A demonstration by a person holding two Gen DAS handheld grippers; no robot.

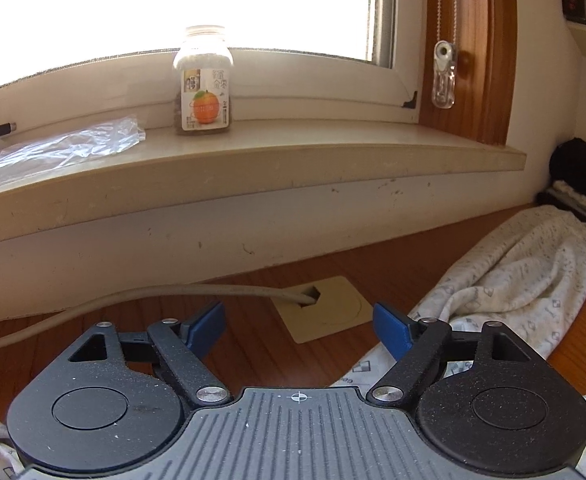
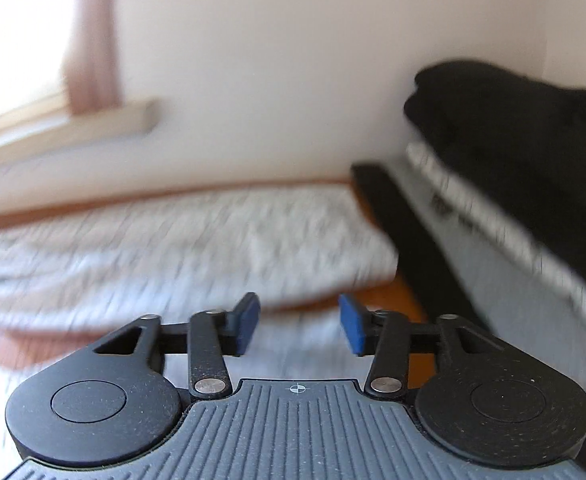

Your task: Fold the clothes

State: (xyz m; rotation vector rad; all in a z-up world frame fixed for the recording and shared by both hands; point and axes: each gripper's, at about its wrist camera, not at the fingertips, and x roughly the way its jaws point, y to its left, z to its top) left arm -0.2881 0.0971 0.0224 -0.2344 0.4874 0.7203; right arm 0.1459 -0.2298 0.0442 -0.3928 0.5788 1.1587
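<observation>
Wooden desk (image 1: 253, 344) fills the lower part of my left wrist view, running up to a white wall under a pale windowsill (image 1: 253, 164). On it, to the right of my left gripper (image 1: 299, 326), lies the white patterned garment (image 1: 525, 276), crumpled, with its near edge passing just beside and under the right-hand finger; another bit of the same cloth shows at the bottom left corner. My left gripper's blue pads stand wide apart with nothing between them, over bare wood and a beige cable cover plate (image 1: 325, 312) where a grey cable (image 1: 173, 294) enters.

From my right wrist view, everything is motion-blurred. The garment (image 2: 181, 236) spreads across the desk ahead of and to the left of my right gripper (image 2: 299, 326), whose pads are also apart and empty. To the right sits a stack of dark and light folded clothes (image 2: 513, 184), with a black piece on top.

On the sill I see a crinkled clear plastic bag (image 1: 57, 148) and a small jar (image 1: 203, 84) with an orange on its label.
</observation>
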